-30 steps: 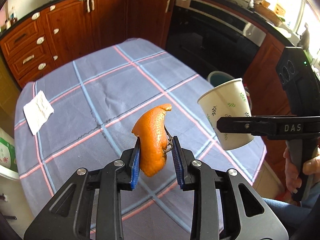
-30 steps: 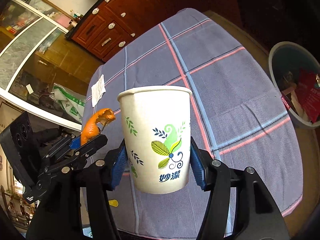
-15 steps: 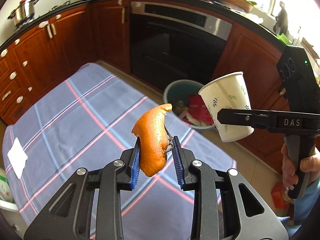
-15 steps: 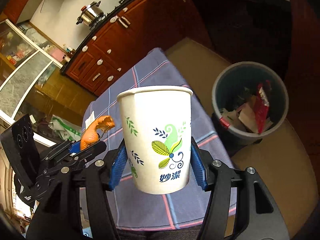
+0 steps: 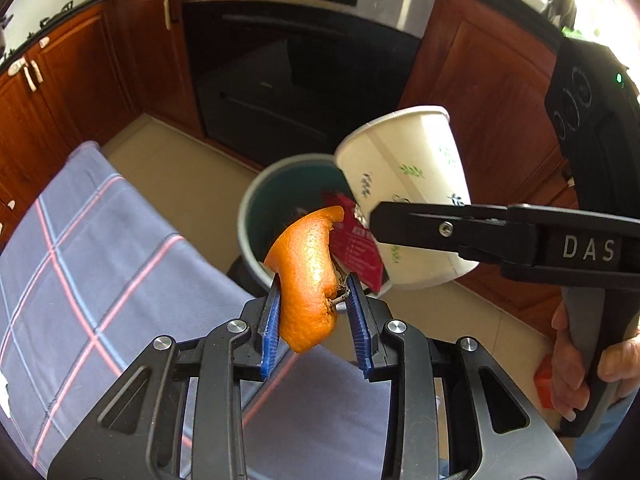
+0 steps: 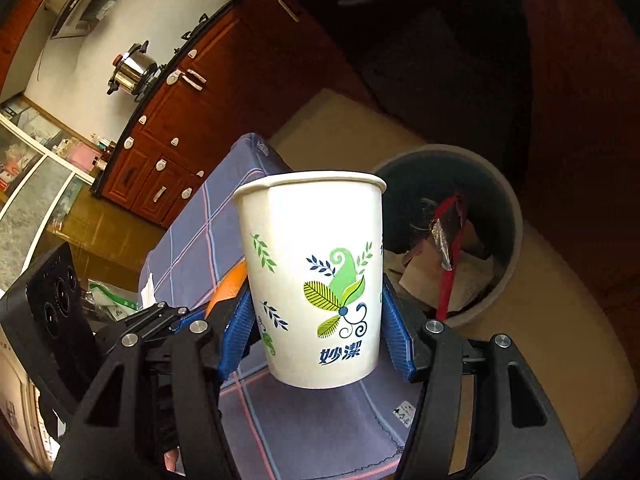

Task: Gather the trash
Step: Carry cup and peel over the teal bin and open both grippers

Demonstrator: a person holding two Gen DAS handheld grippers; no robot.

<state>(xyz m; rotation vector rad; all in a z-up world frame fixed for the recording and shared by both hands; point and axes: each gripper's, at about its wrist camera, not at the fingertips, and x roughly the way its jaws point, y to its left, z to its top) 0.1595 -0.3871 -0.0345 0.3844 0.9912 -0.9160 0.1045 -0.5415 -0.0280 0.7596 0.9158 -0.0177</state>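
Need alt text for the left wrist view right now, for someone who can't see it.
The left claw holds an orange peel above the table edge, facing a trash bin on the floor. Right of it, the right claw holds a tilted paper cup.

- Paper cup (image 6: pixel 316 280): smooth, matt white, printed leaves.
- Orange peel (image 5: pixel 308 276): dimpled, slightly glossy.
- Desk cloth (image 5: pixel 100 248): woven checked fabric.
- Cabinets (image 5: pixel 480 92): glossy reddish wood.
- Trash bin (image 6: pixel 508 208): matt plastic.

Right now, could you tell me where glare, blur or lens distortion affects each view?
Left wrist view: window glare blows out the top right corner; the oven edge bows from the fisheye. Right wrist view: the paper cup is sharp, its upper wall overexposed; the right side falls into dark shadow.
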